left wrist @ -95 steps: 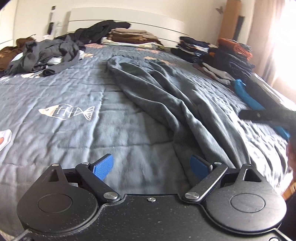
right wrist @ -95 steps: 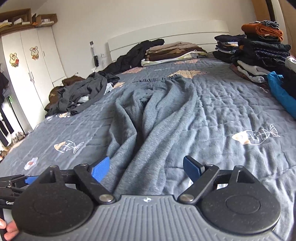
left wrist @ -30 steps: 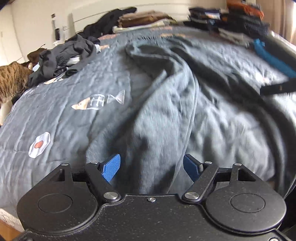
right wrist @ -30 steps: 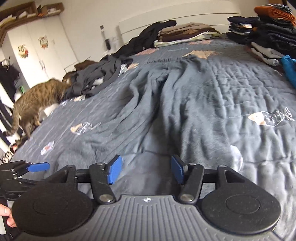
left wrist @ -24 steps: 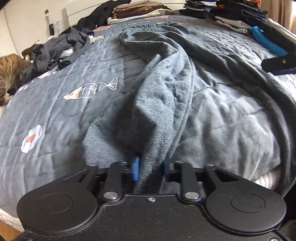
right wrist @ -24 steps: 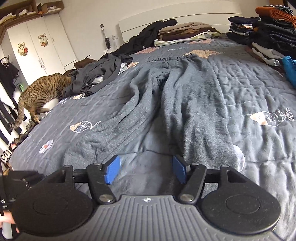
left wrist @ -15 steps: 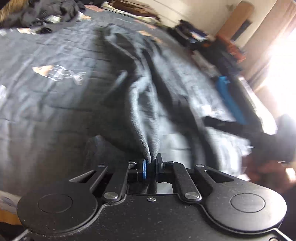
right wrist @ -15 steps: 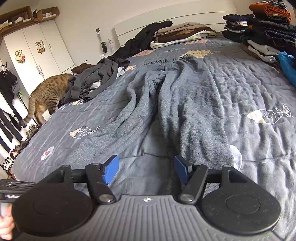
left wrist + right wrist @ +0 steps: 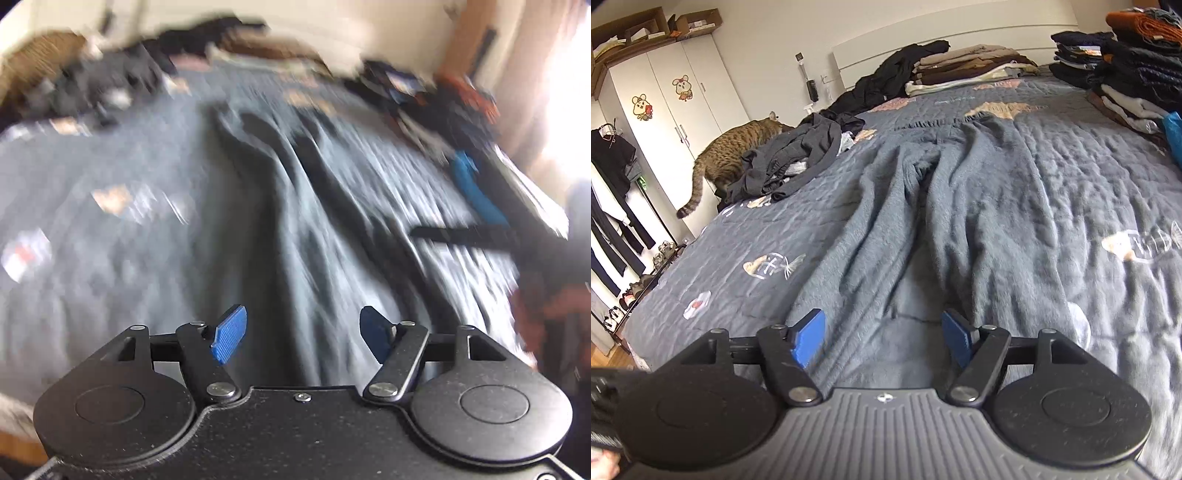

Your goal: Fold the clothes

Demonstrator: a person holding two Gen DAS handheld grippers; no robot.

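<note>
Grey fleece trousers point(image 9: 960, 206) lie lengthwise on the bed, waistband far, both legs running toward me. The left wrist view is blurred by motion; the same trousers point(image 9: 303, 236) show as dark streaks. My left gripper point(image 9: 301, 334) hangs above the near leg end, its jaws opening, with nothing between the blue pads. My right gripper point(image 9: 882, 341) hovers over the gap between the two leg ends, jaws opening, pads clear of the cloth. The right gripper's black finger point(image 9: 480, 234) shows at the right of the left wrist view.
A grey quilt point(image 9: 1108, 184) with fish prints covers the bed. Loose dark clothes point(image 9: 790, 158) lie at the left edge, where a tabby cat point(image 9: 735, 151) stands. Folded stacks point(image 9: 964, 66) sit by the headboard and along the right side point(image 9: 1137, 62). A white wardrobe point(image 9: 665, 110) stands at left.
My left gripper, which was shut on the trouser leg's end, has let it go and risen, its wrist rolling. My right gripper's jaws have widened a little. The cat has climbed further up at the bed's edge.
</note>
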